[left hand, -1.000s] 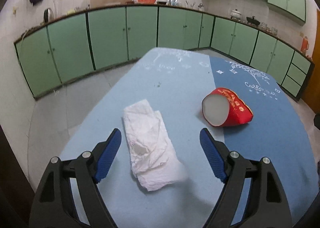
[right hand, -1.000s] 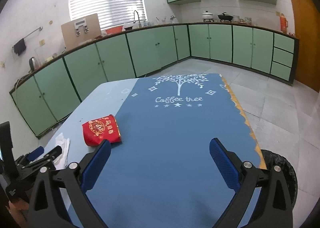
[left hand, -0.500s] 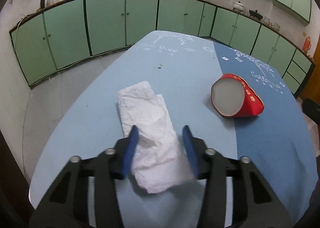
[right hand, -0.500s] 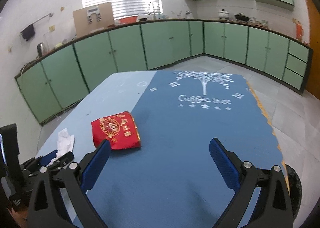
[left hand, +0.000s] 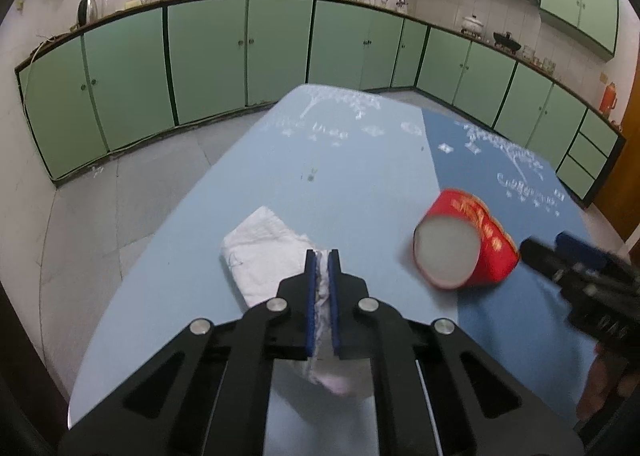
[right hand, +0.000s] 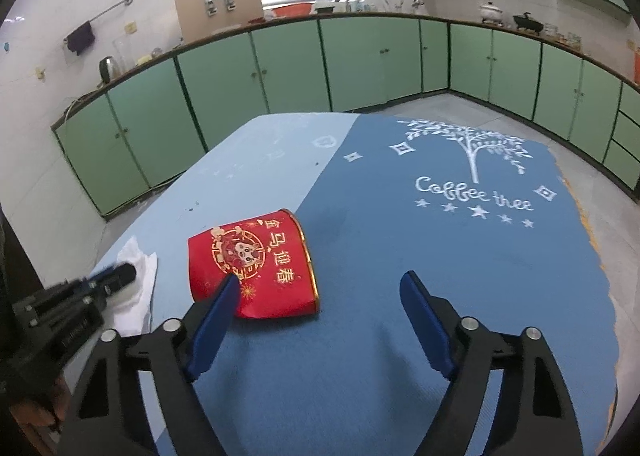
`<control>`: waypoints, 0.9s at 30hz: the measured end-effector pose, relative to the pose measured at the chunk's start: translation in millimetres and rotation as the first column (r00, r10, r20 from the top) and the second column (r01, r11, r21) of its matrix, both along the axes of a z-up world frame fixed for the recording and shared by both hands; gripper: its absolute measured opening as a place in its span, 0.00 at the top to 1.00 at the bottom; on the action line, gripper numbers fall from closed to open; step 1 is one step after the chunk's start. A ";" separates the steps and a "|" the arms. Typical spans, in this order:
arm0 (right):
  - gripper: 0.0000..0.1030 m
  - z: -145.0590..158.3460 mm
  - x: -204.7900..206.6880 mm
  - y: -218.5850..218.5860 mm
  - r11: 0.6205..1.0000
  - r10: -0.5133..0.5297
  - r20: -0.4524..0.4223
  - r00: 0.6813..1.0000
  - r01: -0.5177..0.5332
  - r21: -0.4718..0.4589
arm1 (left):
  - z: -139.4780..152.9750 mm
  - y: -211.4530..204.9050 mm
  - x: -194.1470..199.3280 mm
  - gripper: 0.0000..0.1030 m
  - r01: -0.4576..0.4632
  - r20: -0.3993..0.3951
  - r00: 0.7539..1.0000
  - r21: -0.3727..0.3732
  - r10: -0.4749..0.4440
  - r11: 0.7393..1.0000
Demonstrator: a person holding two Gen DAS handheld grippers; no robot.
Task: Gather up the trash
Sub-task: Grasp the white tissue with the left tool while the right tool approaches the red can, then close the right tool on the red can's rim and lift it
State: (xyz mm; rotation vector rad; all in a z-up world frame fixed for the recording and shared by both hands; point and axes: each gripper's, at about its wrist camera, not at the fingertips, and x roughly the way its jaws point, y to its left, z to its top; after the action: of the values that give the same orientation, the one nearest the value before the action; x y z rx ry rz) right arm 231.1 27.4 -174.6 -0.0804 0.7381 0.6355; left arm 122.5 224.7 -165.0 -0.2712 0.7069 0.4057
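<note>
A crumpled white tissue (left hand: pixel 264 252) lies on the light blue part of the table. My left gripper (left hand: pixel 322 256) is shut on its near end, white paper showing between the blue pads. A squashed red paper cup (left hand: pixel 468 252) with gold print lies on its side to the right. In the right wrist view the cup (right hand: pixel 256 264) is just ahead of my open right gripper (right hand: pixel 320 288), whose left fingertip (right hand: pixel 230 288) overlaps its near edge. The tissue (right hand: pixel 136 288) and the left gripper (right hand: pixel 116 276) show at the left there.
The table (right hand: pixel 440 256) carries a dark blue "Coffee tree" cloth on its right half. Green cabinets (left hand: pixel 208 56) line the walls beyond a grey tiled floor. The table's left edge (left hand: pixel 160 256) is close to the tissue.
My left gripper has closed on the tissue. My right gripper has moved forward and left, up to the red cup, still open.
</note>
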 end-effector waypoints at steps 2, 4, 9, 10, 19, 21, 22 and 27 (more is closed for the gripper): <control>0.27 -3.1 3.5 2.9 1.000 0.010 -0.009 1.000 -0.010 -0.003 | 3.7 -0.5 6.4 0.95 0.005 0.008 1.000 0.014 -0.005 1.000; 0.29 -6.6 6.7 5.5 1.000 0.018 -0.024 1.000 -0.018 -0.006 | 4.6 -0.9 15.3 0.95 0.016 0.005 1.000 0.034 -0.016 0.999; 0.35 -15.4 14.3 8.4 0.999 0.037 -0.069 0.997 -0.038 -0.004 | 0.7 1.9 25.7 0.96 0.027 -0.010 1.000 0.037 -0.027 0.999; 0.36 -17.3 16.2 9.0 0.999 0.045 -0.082 0.996 -0.045 -0.001 | -0.7 3.1 27.1 0.96 0.027 -0.014 1.000 0.031 -0.027 0.999; 0.56 -19.9 15.7 13.9 0.993 0.118 -0.126 0.985 -0.115 0.032 | -3.9 4.2 27.1 0.96 0.030 -0.020 0.999 0.020 -0.029 0.999; 0.61 -19.8 12.5 13.8 0.989 0.145 -0.142 0.979 -0.140 0.047 | -3.3 3.9 26.5 0.95 0.028 -0.020 0.999 0.021 -0.028 0.999; 0.62 -19.7 11.1 13.4 0.988 0.154 -0.150 0.977 -0.148 0.053 | -3.4 4.0 26.1 0.95 0.028 -0.020 0.999 0.023 -0.027 0.999; 0.64 -18.6 1.2 14.4 0.982 0.189 -0.148 0.971 -0.183 0.049 | -2.2 4.8 22.3 0.95 0.024 -0.020 1.000 0.029 -0.023 0.999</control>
State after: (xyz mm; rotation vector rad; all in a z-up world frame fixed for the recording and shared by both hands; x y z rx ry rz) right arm 232.4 41.8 -193.2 -0.0699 0.8732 0.8405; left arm 144.8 229.6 -167.2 -0.2311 0.7219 0.3965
